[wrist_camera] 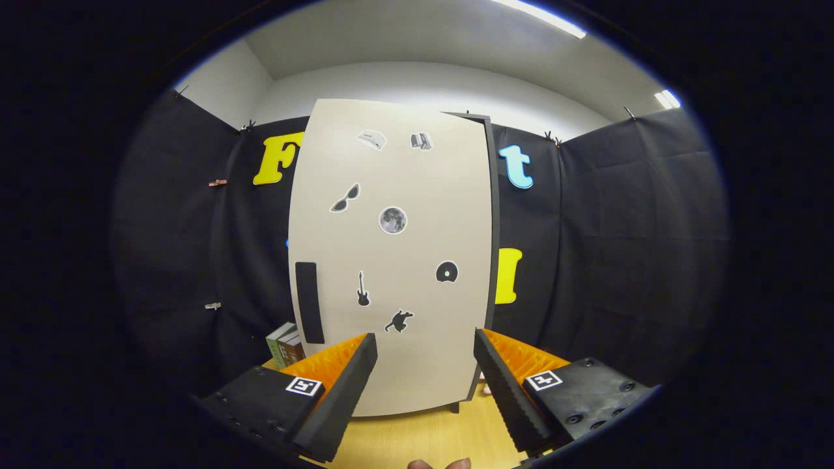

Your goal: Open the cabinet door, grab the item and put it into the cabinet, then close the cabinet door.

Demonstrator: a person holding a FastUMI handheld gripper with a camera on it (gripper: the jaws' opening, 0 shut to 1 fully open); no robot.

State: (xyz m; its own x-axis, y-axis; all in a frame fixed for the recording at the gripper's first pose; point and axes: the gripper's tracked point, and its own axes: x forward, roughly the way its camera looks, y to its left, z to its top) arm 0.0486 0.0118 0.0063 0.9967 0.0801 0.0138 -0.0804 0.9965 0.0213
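A tall cabinet with a beige door point(391, 260) stands on the wooden table just beyond my fingers. The door bears several small stickers and a dark vertical handle point(309, 302) near its lower left edge. It sits nearly flush with the dark cabinet frame point(492, 247) showing along its right side. My gripper point(425, 348) is open, fingers spread wide in front of the door's lower part, with nothing between them. A small stack of books point(285, 344) stands on the table left of the cabinet, beside the left finger.
The wooden table point(430, 436) runs under the cabinet and my fingers. Black cloth walls close the booth behind and on both sides. Fingertips of a person's hand point(440, 464) peek in below the gripper.
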